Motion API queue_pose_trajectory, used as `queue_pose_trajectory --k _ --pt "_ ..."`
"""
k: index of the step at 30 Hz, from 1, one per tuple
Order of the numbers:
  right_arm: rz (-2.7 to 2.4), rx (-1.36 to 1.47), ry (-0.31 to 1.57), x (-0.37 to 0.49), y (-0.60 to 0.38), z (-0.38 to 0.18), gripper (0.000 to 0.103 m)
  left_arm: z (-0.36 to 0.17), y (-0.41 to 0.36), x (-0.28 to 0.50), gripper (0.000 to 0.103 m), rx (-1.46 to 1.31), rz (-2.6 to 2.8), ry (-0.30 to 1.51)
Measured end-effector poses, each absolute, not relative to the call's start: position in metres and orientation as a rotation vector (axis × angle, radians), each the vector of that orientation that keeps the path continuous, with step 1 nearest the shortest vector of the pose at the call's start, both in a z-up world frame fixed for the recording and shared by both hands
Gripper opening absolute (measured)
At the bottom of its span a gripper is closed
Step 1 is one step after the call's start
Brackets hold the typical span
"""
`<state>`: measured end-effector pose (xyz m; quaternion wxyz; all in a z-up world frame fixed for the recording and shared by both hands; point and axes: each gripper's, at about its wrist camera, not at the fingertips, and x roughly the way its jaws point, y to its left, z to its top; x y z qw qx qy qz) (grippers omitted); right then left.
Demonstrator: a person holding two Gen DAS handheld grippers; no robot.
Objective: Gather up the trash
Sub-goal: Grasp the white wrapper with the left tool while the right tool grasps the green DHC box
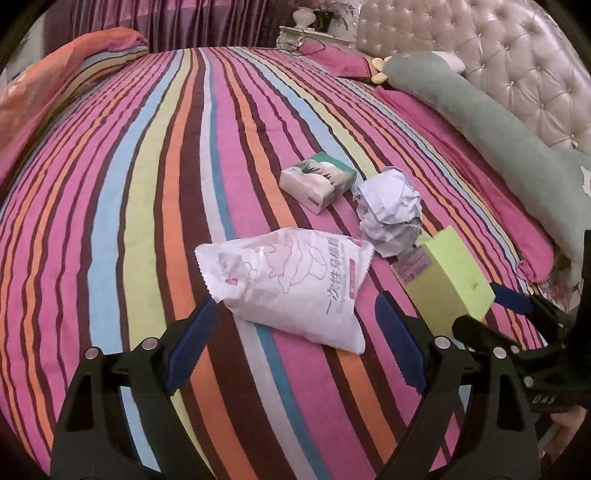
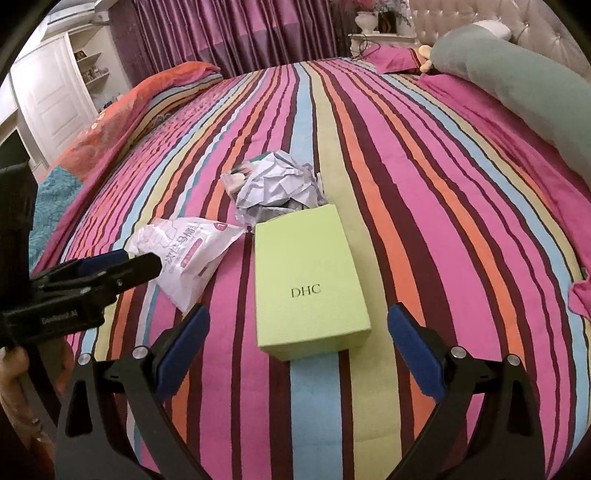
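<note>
Several pieces of trash lie on the striped bedspread (image 1: 147, 206). A white plastic packet (image 1: 291, 284) lies just beyond my open left gripper (image 1: 295, 325). Behind it are a small tissue pack (image 1: 317, 181), a crumpled paper ball (image 1: 388, 206) and a light green DHC box (image 1: 454, 277). In the right wrist view the green box (image 2: 310, 280) lies just beyond my open, empty right gripper (image 2: 299, 339), with the paper ball (image 2: 280, 184) behind it and the white packet (image 2: 192, 251) to its left. The left gripper (image 2: 122, 266) shows there beside the packet.
A long grey-green bolster (image 1: 491, 122) and a pink pillow (image 1: 461, 155) lie along the tufted headboard (image 1: 498, 48) on the right. A folded orange quilt (image 2: 122, 110) lies at the far left. Purple curtains (image 2: 229, 33), a nightstand (image 2: 384, 37) and white cabinets (image 2: 55, 88) stand beyond the bed.
</note>
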<state>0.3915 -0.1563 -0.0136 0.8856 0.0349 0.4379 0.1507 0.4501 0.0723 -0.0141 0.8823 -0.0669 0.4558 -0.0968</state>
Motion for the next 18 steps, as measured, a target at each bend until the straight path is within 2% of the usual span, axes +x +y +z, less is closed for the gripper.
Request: queue_pose_trajectory --k 10,18 --pt "0.308 0.052 0.931 0.409 -0.155 -0.022 0.093 -0.031 0.059 0.482 0.085 -0.114 -0.144 1.032" --pt "0.312 -0.004 0.943 0.416 -0.146 -0.030 0.091 -0.041 0.059 0.498 0.085 -0.211 -0.071 1.074"
